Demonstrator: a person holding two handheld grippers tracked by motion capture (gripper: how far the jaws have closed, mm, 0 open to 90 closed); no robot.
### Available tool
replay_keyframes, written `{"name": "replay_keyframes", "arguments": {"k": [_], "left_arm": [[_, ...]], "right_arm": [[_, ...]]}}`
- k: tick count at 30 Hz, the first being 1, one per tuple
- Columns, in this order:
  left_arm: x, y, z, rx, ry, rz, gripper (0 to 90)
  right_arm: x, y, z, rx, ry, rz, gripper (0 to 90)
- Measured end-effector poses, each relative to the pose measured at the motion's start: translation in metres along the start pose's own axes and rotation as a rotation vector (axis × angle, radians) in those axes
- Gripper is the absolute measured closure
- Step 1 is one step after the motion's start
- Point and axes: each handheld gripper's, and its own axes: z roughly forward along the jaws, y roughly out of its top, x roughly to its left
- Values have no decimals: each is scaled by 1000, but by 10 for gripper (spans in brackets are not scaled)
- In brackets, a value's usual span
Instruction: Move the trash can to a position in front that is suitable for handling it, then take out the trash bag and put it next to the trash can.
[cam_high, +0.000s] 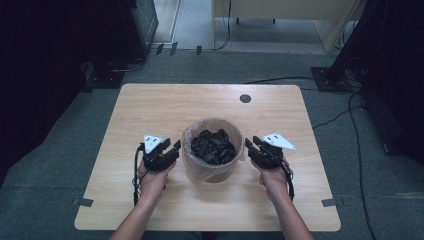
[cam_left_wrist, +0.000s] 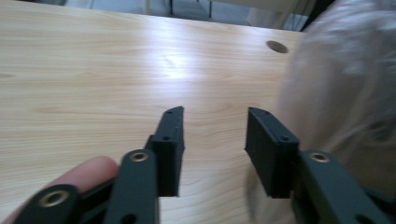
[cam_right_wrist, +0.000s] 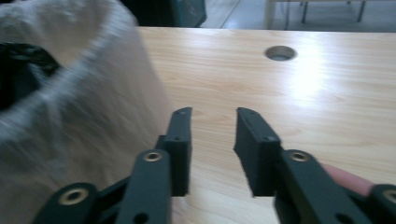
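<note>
Now, the desk (cam_high: 150, 110) carries one thing at its middle: a small bin (cam_high: 210, 167) lined with a clear plastic bag (cam_high: 192, 131), the liner folded over the rim, dark crumpled stuff (cam_high: 214, 146) heaped inside. It sits centred between the person's hands, which looks deliberate, since both sides can get at the rim equally. A round cable hole (cam_high: 245, 98) lies beyond it, near the far edge.

On to the hands. The left tool (cam_high: 171, 149) is just beside the bin's left wall, the right tool (cam_high: 251, 146) just beside its right wall, each angled inward toward the liner. From the left tool's own camera, its jaws stand partly apart with bare wood between them and the blurred plastic off to one side; nothing is held. Same story from the right tool's camera: jaws partly apart, empty, the liner bulging next to them.

My read: they flank the bin to pinch the liner's rim on both sides at once.
</note>
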Motion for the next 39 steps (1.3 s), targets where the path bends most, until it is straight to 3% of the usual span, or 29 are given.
{"name": "replay_keyframes", "arguments": {"k": [4, 6, 10, 13, 15, 21, 25, 27, 31, 36, 39], "left_arm": [[30, -16, -3, 31, 47, -40, 459], [41, -29, -1, 73, 69, -45, 440], [46, -46, 0, 120, 92, -18, 431], [42, -54, -3, 134, 89, 10, 412], [39, -57, -4, 146, 84, 15, 394], [18, -68, -9, 178, 69, 91, 354], [8, -74, -11, 189, 83, 150, 343], [2, -76, -12, 188, 89, 182, 341], [-10, -81, -13, 210, 88, 236, 315], [-30, -88, -18, 216, 73, 273, 276], [-48, -92, -19, 233, 41, 308, 218]], "right_arm": [[-21, -16, -9, 11, -57, 38, 554], [-30, -25, -9, 30, -81, 45, 516], [-43, -44, -5, 92, -117, 92, 459], [-39, -49, -1, 114, -137, 61, 430], [-36, -50, 2, 130, -134, 69, 425], [-27, -59, 12, 173, -163, 52, 410], [-25, -64, 16, 221, -169, 42, 379], [-24, -65, 16, 217, -175, 34, 374], [-15, -68, 19, 222, -215, -27, 355], [-15, -68, 18, 220, -211, -12, 341], [-17, -68, 17, 213, -207, 8, 337]]}}
